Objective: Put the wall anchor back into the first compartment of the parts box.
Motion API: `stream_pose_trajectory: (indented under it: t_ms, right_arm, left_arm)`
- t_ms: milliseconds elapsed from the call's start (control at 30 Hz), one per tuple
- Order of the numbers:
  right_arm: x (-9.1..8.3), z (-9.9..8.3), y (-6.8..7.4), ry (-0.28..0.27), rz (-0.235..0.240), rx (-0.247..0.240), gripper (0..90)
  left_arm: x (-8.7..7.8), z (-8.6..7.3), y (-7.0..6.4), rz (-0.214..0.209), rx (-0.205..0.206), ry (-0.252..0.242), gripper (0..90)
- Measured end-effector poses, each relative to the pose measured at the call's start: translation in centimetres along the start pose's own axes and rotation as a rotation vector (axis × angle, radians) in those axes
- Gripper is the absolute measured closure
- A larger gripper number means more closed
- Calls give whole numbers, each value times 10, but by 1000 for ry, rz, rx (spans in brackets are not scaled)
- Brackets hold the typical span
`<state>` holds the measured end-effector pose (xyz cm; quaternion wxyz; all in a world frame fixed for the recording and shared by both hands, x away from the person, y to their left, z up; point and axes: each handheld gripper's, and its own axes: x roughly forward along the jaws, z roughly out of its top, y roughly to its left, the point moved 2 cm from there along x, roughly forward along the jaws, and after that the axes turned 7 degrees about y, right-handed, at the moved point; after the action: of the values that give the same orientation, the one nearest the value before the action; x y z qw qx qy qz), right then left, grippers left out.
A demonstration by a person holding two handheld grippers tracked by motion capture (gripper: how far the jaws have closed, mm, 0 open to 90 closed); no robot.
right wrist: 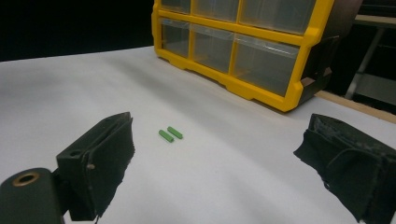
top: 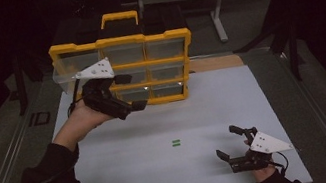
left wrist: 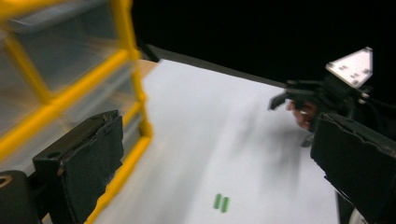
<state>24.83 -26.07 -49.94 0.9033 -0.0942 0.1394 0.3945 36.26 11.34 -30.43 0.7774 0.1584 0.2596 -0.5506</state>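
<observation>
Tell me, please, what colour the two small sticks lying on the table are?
Green. The two small sticks show best in the right gripper view.

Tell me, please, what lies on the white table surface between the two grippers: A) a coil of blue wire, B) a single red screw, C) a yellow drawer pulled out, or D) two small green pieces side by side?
D: two small green pieces lie side by side on the bare white table, apart from the yellow drawer organiser, with both the left gripper and right gripper open and holding nothing.
</observation>
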Motion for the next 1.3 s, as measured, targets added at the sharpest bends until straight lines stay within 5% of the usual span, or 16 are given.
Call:
stream_pose_trajectory:
  t_ms: [333,767,1300]
  right_arm:
    - [0,0,0,0,3,1,84]
    - [0,0,0,0,5,0,84]
    - [-1,0,0,-1,8,2,84]
  left_arm:
    - [49,-21,-9,-61,12,33,26]
    - [92,-41,-16,-112,26,44,55]
    - [145,-75,-21,-170,24,122,165]
